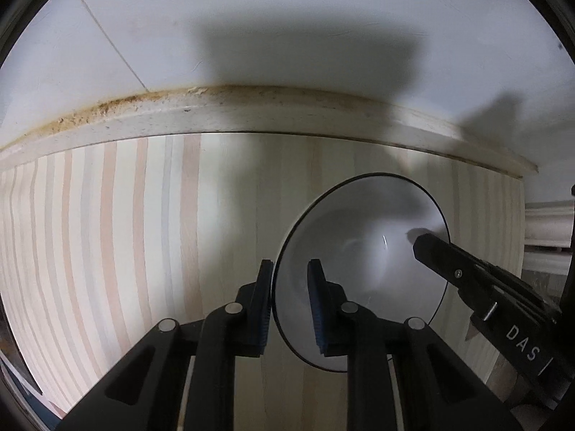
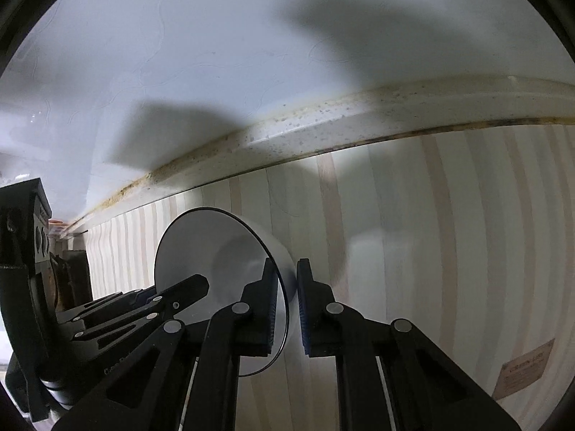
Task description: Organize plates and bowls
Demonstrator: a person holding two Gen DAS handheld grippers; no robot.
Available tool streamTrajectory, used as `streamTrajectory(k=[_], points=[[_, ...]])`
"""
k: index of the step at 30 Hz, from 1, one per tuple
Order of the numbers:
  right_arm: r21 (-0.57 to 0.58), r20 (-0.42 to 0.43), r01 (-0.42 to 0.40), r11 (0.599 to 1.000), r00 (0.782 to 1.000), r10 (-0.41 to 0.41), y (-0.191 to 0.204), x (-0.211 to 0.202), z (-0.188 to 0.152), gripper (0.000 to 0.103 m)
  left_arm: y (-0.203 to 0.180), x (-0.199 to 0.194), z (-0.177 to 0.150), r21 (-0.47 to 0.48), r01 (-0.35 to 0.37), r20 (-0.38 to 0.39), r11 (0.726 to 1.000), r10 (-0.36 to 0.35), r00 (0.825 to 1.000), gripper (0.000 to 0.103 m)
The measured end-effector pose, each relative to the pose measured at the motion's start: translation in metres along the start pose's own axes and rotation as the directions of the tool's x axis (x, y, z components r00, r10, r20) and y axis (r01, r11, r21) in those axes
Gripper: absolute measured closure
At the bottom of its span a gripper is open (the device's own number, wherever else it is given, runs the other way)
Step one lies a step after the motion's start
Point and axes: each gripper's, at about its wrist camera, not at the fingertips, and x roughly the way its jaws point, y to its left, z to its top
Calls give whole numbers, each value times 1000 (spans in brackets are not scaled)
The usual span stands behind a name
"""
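A white bowl [image 1: 359, 237] with a thin dark rim sits on a pale striped wooden board [image 1: 125, 233]. My left gripper [image 1: 290, 287] points down at the bowl's near left rim, with one pad inside the wall and one outside, shut on it. My right gripper [image 1: 429, 249] comes in from the right and clamps the opposite rim. In the right wrist view the bowl [image 2: 208, 248] shows its outer wall. The right gripper [image 2: 287, 287] pinches the rim there, and the left gripper [image 2: 190, 292] holds the far side.
A speckled stone ledge [image 1: 251, 115] with brown stains runs along the board's far edge, with a white wall [image 1: 287, 18] behind it. The board ends just right of the bowl [image 1: 521, 251]. A brown label [image 2: 524, 366] lies on the board at the right.
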Motion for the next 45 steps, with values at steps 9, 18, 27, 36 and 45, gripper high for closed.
streamTrajectory(k=[9,18,27,36,45], points=[[-16,60,7,1000,998,-6,5,-64,-35,91,-29,-54,-41,77,19,53,997,-23,998,86],[-10,131,20,1000,991,-19,4,-142,-106,91,-44,-105,-95,173,51,92,984,-67,993,86],[23,179,36,999,983,-39,-1,-195,-183,91,-67,-120,-151,260,60,87,964,-86,993,86],[78,140,39,996,989,-49,-23,-190,-249,91,-76,-94,-195,318,45,23,947,-55,998,86],[134,69,36,990,997,-46,-49,-160,-287,91,-87,-64,-224,363,6,-39,932,9,999,86]])
